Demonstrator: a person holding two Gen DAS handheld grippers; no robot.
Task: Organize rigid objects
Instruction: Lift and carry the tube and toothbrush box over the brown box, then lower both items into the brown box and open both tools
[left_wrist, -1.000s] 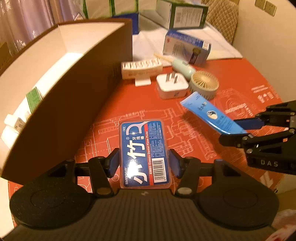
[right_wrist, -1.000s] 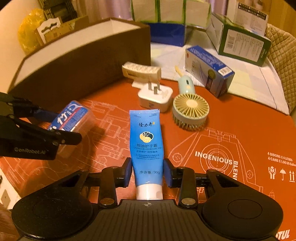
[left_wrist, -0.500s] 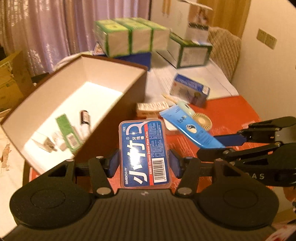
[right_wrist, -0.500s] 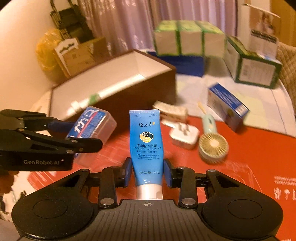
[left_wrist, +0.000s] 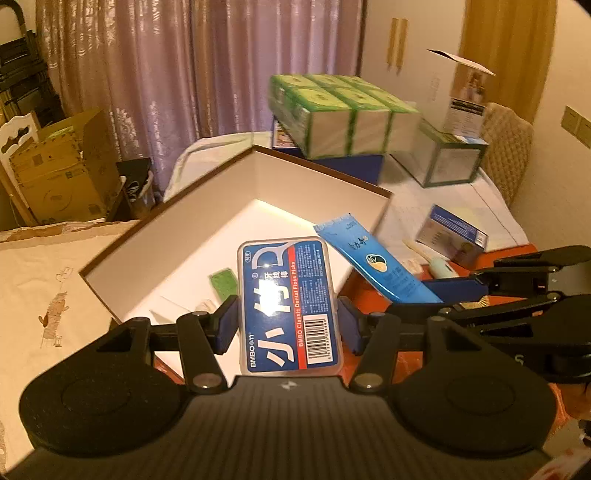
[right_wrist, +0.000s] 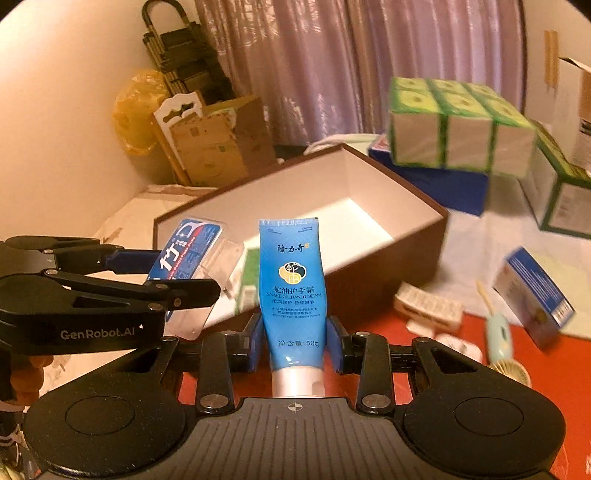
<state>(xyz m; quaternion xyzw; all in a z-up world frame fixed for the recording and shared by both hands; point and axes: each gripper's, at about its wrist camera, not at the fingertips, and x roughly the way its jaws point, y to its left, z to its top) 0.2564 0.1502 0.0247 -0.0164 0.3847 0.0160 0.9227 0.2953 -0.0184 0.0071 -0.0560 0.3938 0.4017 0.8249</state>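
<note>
My left gripper (left_wrist: 288, 325) is shut on a blue floss-pick case (left_wrist: 288, 302) and holds it in the air above the near end of the open brown box (left_wrist: 317, 170). My right gripper (right_wrist: 293, 341) is shut on a blue hand cream tube (right_wrist: 291, 280), held up beside the box's near wall (right_wrist: 388, 273). Each gripper shows in the other's view, the case (right_wrist: 188, 251) at the left and the tube (left_wrist: 373, 262) at the right. A green packet (left_wrist: 223, 284) lies inside the box.
On the red table stand a white toothpick holder (right_wrist: 428, 306), a white plug (right_wrist: 458, 343), a mint handheld fan (right_wrist: 498, 336) and a blue carton (right_wrist: 535, 295). Green tissue packs (left_wrist: 340, 114) on a blue box stand behind. Cardboard boxes (left_wrist: 62, 170) stand at the left.
Both grippers have risen with their objects from just above the table to above the box's height and moved toward its open top. The views now look down into the box.
</note>
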